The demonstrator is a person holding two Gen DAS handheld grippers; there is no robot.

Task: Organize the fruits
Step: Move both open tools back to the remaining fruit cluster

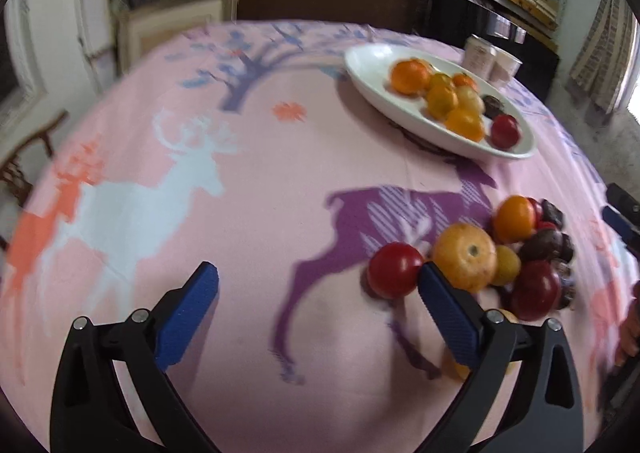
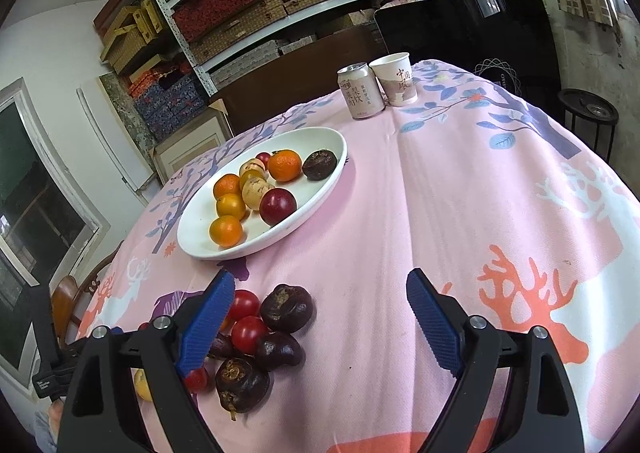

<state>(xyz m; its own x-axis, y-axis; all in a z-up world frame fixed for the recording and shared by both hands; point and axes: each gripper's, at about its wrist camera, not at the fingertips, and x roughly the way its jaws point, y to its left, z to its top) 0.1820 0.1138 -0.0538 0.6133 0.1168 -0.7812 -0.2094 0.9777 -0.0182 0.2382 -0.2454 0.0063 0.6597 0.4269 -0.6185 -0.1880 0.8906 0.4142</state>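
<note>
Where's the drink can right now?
In the right wrist view the can stands upright at the table's far edge, touching the paper cup on its right, beyond the white plate.

Oranges, red fruits on white oval plate (image 2: 320,189); mixed fruit pile (image 2: 264,337) loose on cloth.

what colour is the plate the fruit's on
White, a plain oval plate; it shows best in the right wrist view.

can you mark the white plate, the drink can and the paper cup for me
white plate (image 2: 320,145): right wrist view, bare inside near the far rim
drink can (image 2: 359,95): right wrist view, middle of its printed side
paper cup (image 2: 396,83): right wrist view, middle of its printed wall
</note>
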